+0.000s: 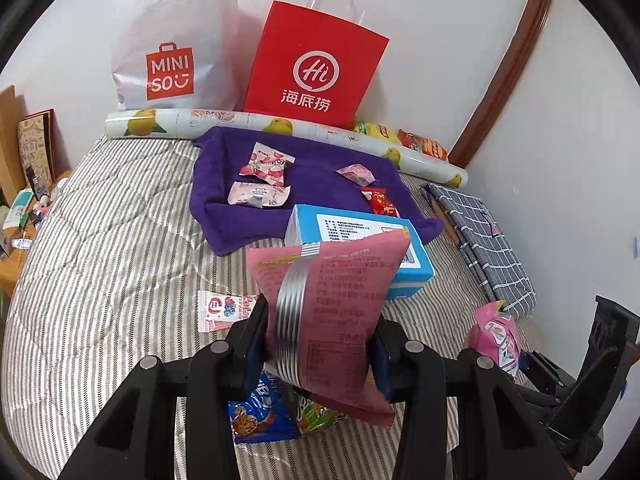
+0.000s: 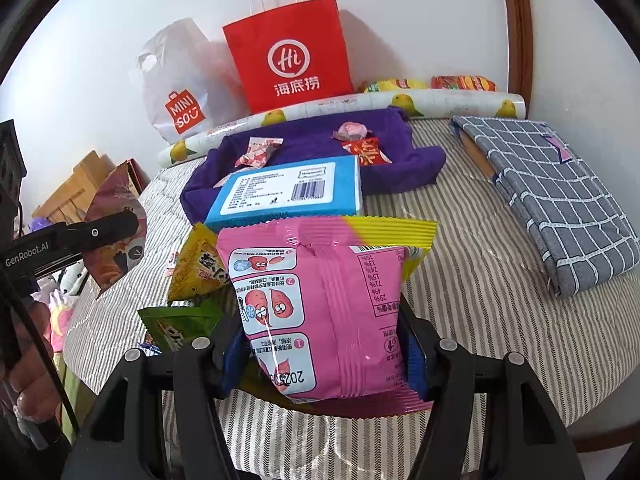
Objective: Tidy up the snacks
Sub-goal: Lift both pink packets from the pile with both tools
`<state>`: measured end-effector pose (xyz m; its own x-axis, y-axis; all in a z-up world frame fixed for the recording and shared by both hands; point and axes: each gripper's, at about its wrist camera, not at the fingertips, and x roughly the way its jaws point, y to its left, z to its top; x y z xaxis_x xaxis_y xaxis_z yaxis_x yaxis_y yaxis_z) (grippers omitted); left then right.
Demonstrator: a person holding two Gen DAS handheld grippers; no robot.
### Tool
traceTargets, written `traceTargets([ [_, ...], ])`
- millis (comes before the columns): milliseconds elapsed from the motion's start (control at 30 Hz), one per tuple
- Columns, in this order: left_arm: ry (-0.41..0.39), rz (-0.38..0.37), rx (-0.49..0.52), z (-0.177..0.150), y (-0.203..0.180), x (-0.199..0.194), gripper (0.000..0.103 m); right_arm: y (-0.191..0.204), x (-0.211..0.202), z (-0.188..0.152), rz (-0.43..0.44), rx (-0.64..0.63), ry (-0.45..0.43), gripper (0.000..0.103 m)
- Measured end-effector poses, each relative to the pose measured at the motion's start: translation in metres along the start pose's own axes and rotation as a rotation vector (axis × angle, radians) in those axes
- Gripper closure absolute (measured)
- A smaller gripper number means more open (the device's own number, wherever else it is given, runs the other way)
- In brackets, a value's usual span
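Note:
My left gripper (image 1: pixel 318 354) is shut on a dusty-pink snack bag (image 1: pixel 332 300) with a silver seam, held above the striped bed. My right gripper (image 2: pixel 320 364) is shut on a bright pink and yellow snack packet (image 2: pixel 320 312). It also shows in the left wrist view (image 1: pixel 496 340) at the right. A purple towel (image 1: pixel 320 184) lies further back with several small pink candies (image 1: pixel 266 164) and a red packet (image 1: pixel 380 200) on it. A blue box (image 1: pixel 360 240) lies at the towel's near edge, also in the right wrist view (image 2: pixel 288 192).
A red paper bag (image 1: pixel 316 68) and a white MINISO bag (image 1: pixel 176 52) stand against the wall behind a rolled lemon-print sheet (image 1: pixel 280 128). A grey checked pouch (image 2: pixel 552 196) lies at the right. Loose snack packets (image 1: pixel 264 412) lie below my left gripper; green and yellow ones (image 2: pixel 192 280) beside the right.

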<state>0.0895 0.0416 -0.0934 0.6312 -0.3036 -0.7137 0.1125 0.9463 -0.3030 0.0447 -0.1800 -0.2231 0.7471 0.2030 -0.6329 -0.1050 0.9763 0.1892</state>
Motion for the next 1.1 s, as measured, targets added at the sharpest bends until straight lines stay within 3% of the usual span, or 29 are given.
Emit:
traceTargets([
  [1100, 0.007, -0.02, 0.008, 0.033, 0.007, 0.014, 0.061, 0.015, 0.017, 0.056, -0.015, -0.032, -0.013, 0.04],
])
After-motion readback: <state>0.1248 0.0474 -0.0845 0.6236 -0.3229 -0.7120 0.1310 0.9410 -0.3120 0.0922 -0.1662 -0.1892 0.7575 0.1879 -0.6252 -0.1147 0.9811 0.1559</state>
